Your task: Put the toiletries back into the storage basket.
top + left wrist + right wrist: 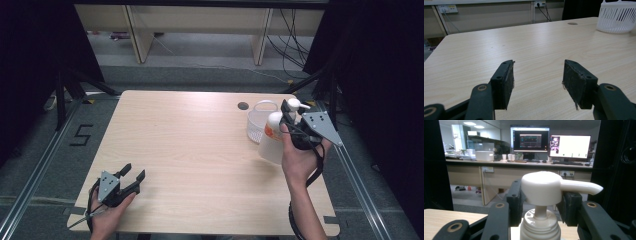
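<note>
Overhead, a pale wooden worktop (200,150) carries a white slatted basket (257,122) near its far right edge. Just beside the basket, the right gripper (289,111) is clamped on the pump head of a white pump bottle (272,142), holding it tilted above the worktop. At the near left corner, the left gripper (134,172) rests low with its jaws apart, holding nothing.

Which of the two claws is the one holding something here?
The right claw, raised at the table's right edge beside the white basket, is shut on the pump bottle. The left claw sits open and empty near the front-left corner.
</note>
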`<state>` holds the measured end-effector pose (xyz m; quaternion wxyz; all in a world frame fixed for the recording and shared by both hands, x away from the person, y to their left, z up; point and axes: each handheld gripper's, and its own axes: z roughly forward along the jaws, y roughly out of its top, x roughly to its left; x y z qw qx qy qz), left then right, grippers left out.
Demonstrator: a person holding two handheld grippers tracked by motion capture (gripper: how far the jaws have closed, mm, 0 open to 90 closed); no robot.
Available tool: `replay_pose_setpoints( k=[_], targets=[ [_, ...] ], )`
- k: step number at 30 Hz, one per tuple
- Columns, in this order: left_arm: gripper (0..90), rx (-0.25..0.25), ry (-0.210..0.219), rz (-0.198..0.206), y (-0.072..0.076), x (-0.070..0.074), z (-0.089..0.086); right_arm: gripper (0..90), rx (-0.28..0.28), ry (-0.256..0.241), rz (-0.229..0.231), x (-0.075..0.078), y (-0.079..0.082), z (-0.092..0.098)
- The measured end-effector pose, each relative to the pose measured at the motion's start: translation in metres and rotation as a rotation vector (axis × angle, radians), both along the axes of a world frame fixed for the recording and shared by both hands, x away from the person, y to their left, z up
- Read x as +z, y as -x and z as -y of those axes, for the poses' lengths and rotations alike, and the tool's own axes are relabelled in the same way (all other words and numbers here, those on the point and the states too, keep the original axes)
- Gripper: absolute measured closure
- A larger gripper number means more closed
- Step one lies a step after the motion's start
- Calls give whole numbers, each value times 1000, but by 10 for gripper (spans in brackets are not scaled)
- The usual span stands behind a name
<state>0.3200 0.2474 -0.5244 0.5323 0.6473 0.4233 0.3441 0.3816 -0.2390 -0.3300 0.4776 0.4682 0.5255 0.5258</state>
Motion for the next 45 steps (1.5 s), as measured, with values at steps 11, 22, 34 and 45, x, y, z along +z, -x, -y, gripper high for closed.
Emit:
replay_pose_setpoints(
  k=[11,22,34,45],
  targets=[
    [415,-1,0,1,0,0,0,599,-17,3,8,11,-7,5],
    [415,6,-7,-11,1,1,0,599,-27,1,11,20,-14,10],
    [415,1,-2,-2,0,0,0,599,-34,-3,25,31,-22,12],
    [415,5,-7,-11,1,1,1,599,-37,5,32,37,-29,12]
  ],
)
